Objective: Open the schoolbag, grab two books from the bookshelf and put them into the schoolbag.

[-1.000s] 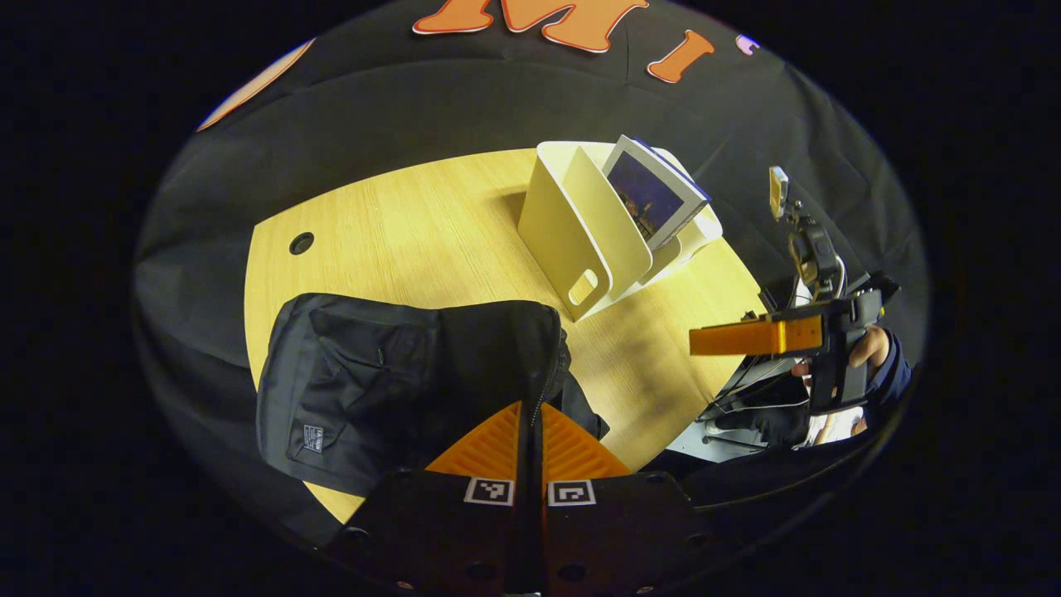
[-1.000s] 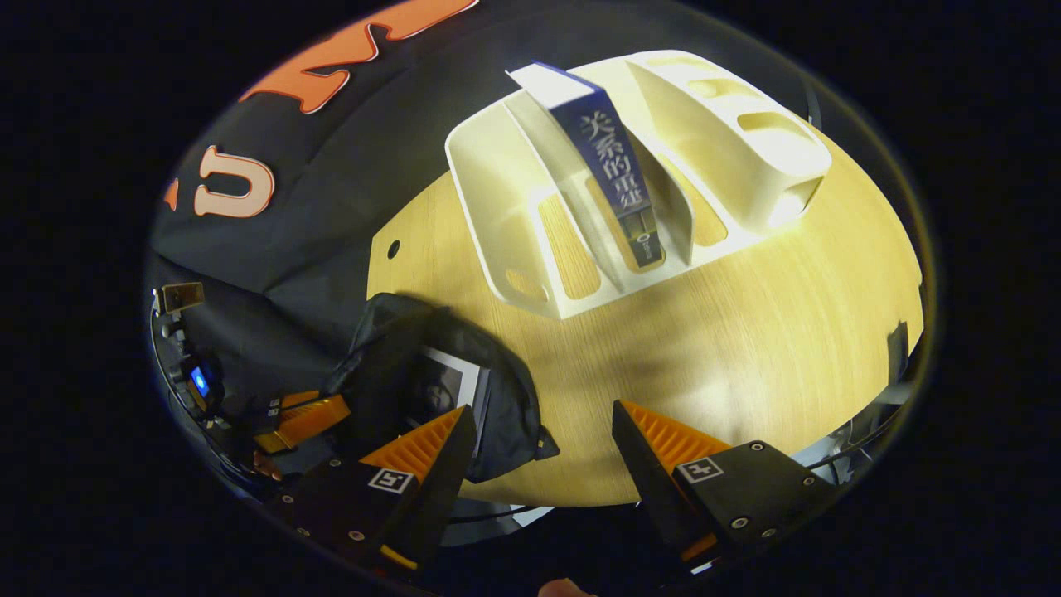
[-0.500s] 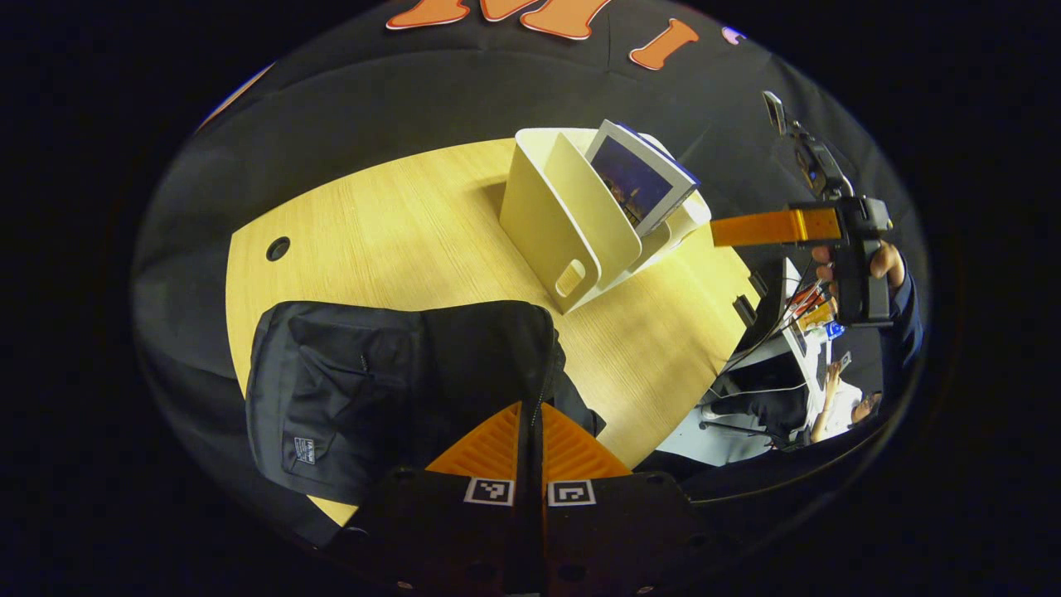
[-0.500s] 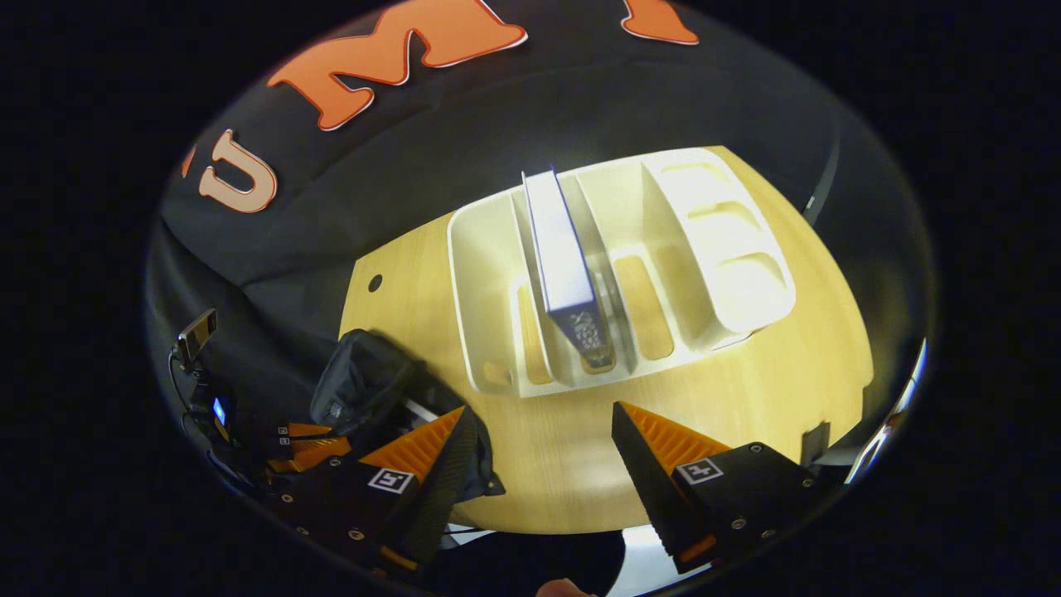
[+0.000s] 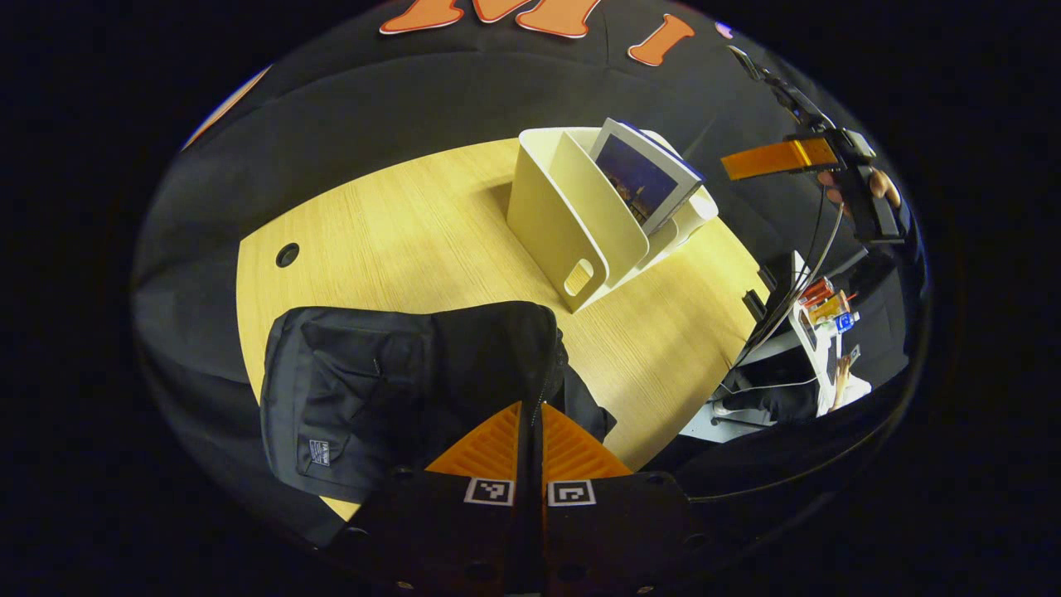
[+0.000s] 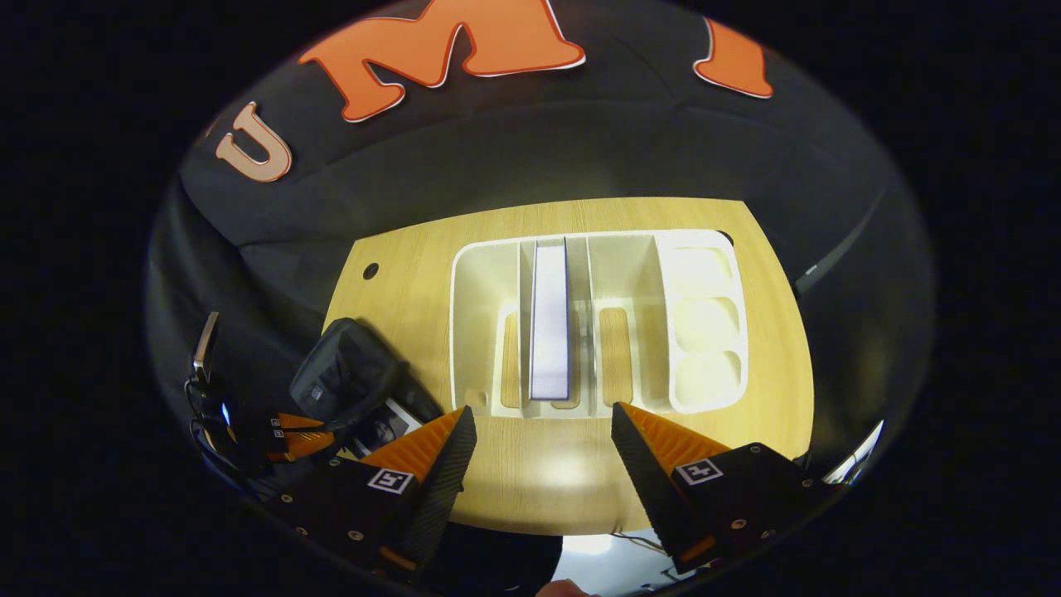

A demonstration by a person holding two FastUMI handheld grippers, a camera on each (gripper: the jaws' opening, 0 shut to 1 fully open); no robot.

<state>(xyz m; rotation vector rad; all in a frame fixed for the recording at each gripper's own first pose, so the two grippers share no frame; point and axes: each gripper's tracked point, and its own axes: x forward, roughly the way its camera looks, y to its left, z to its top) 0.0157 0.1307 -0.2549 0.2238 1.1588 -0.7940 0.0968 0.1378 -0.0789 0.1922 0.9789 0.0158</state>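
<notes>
Just bookshelf [image 6: 597,249] on wooden table [image 6: 547,473]

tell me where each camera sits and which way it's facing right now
Left gripper view: rides the left tongs, low at the table's near edge, looking across the bag toward the rack; its own fingers are closed on the bag's edge.
Right gripper view: rides the right tongs, high above the table, looking down into the rack; its own fingers are spread apart.
Shared: bag, rack, its book, table; each view also shows the other tongs.
</notes>
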